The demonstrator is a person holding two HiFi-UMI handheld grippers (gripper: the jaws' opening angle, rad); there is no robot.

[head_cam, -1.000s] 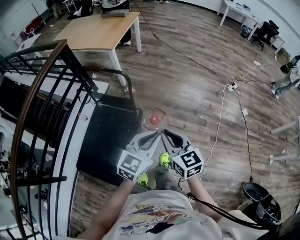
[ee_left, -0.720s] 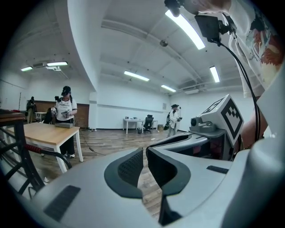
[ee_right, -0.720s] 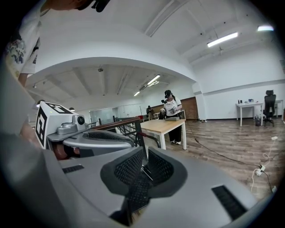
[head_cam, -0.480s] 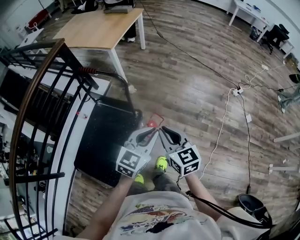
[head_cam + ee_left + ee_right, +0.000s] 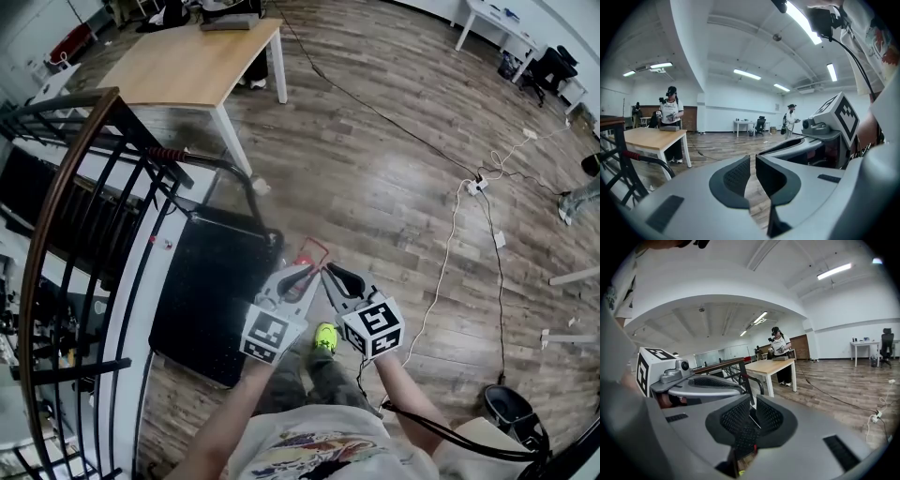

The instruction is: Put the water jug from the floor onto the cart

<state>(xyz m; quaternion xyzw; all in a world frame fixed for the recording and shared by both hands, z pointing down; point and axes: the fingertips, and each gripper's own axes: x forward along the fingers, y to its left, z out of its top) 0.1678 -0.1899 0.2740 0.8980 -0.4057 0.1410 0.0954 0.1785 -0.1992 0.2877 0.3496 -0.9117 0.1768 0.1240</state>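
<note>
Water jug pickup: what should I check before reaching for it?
1. Water jug on the floor beside the cart: ok, partly hidden by the hand-held grippers.
2. Cart platform free for the jug: ok.
3. Left hand-held gripper open: not ok, jaws shut, empty.
4. Right hand-held gripper open: not ok, jaws shut, empty.
5. Jug upright, cap on: cannot tell.
6. Power strip away from the jug: ok, off to the right.

The clear, red-capped plastic water jug (image 5: 310, 252) stands on the wooden plank floor (image 5: 394, 187) just beside the flat black cart (image 5: 211, 281), at its 3 o'clock. The light wooden table (image 5: 192, 61) lies at the cart's 12 o'clock, the dark metal railing (image 5: 70, 187) at its 9.
</note>
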